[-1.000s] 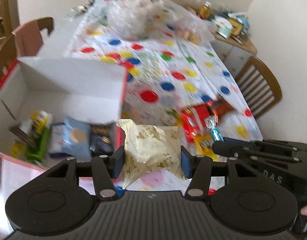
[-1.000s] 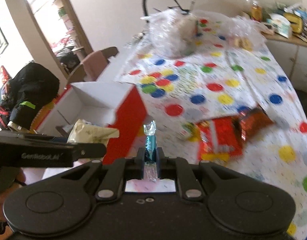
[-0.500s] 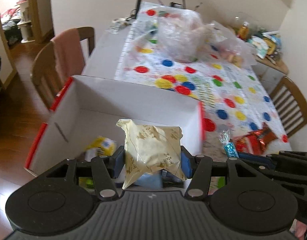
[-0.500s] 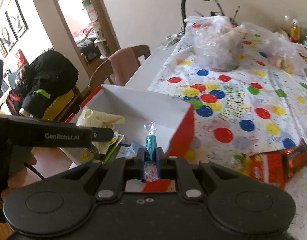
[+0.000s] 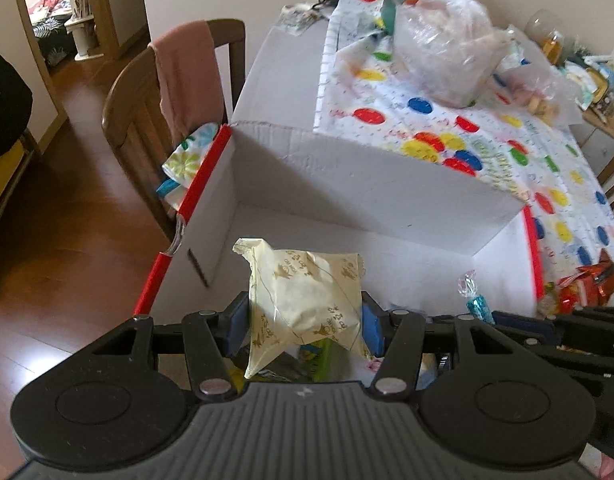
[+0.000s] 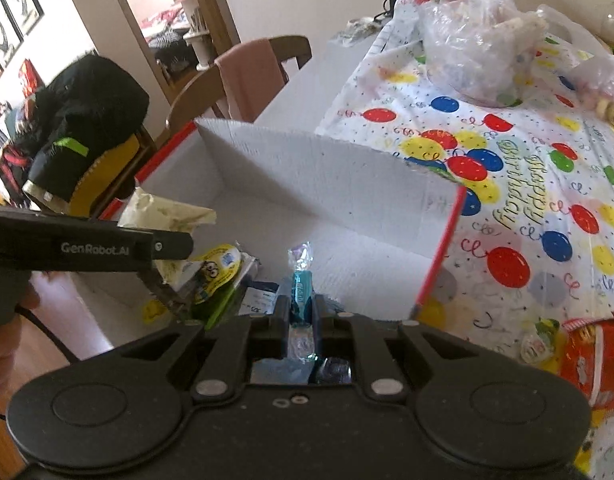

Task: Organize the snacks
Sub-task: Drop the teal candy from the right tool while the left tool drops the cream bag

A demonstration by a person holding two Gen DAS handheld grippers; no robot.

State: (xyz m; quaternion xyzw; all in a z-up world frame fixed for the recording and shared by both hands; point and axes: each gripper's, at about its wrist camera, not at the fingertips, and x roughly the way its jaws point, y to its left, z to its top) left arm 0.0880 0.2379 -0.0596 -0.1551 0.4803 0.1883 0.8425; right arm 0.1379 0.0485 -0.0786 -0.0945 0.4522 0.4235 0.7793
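Note:
My left gripper (image 5: 305, 322) is shut on a cream snack packet (image 5: 307, 300) and holds it over the open white box with red edges (image 5: 347, 176). My right gripper (image 6: 301, 316) is shut on a small blue wrapped candy (image 6: 301, 286), also above the box (image 6: 307, 168). In the right wrist view the left gripper's arm crosses at the left with the cream packet (image 6: 167, 212) beyond it. Several snacks lie on the box floor, among them a yellow cartoon packet (image 6: 217, 266). In the left wrist view the blue candy (image 5: 477, 300) shows at the right.
Red and orange snack packets (image 6: 587, 356) lie on the balloon-print tablecloth (image 6: 547, 184) right of the box. Clear plastic bags (image 5: 447, 56) sit at the table's far end. A wooden chair with a pink cloth (image 5: 179, 80) stands left of the box.
Both grippers have swung left from the loose snacks on the table to above the box, still holding the cream packet and the blue candy.

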